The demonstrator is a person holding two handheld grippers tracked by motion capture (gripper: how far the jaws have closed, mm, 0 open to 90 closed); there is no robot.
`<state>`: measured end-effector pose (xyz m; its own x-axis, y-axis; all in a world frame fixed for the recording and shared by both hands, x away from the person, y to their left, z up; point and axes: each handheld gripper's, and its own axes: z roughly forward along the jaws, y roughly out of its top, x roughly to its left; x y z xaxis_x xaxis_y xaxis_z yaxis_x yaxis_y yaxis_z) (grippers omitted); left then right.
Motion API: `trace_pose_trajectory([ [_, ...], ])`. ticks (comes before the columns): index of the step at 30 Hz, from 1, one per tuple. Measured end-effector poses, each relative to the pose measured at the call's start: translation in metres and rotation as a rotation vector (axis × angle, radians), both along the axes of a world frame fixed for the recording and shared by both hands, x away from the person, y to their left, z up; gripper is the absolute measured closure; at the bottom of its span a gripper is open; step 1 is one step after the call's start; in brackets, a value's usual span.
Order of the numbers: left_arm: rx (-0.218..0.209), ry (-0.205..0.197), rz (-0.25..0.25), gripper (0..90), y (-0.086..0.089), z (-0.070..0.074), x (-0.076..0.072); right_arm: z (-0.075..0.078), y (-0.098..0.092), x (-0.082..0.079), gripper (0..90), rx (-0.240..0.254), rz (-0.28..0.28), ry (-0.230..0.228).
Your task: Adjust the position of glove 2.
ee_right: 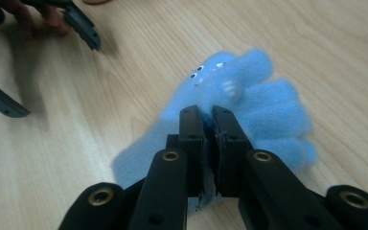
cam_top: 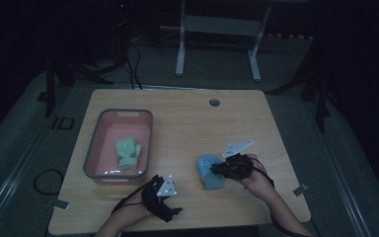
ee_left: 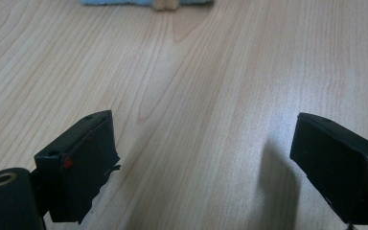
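While black jaws pinch, fuzzy blue glove, woodgrain table.

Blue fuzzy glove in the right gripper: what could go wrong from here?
The right gripper pinches only a thin fold of the blue fuzzy glove, so it might slip out. The pink plastic bin already holds a green glove; the dangling fabric could catch its rim. The left gripper waits open nearby.

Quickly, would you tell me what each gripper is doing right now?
Left gripper: open, holding nothing.
Right gripper: shut on the blue plush toy.
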<state>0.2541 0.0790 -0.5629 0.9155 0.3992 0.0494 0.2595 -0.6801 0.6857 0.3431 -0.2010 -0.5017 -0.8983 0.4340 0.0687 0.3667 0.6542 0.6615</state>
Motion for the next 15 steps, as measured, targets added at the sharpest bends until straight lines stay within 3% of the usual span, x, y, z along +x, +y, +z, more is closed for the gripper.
trace_pose_trajectory([
  [5,0.000,0.001,0.000,9.0,0.000,0.000,0.000,-0.012,0.001,0.008,83.8,-0.015,-0.004,0.042],
  [15,0.000,0.000,0.002,9.0,0.000,0.000,0.000,-0.031,0.006,0.013,80.9,-0.065,-0.007,0.049],
])
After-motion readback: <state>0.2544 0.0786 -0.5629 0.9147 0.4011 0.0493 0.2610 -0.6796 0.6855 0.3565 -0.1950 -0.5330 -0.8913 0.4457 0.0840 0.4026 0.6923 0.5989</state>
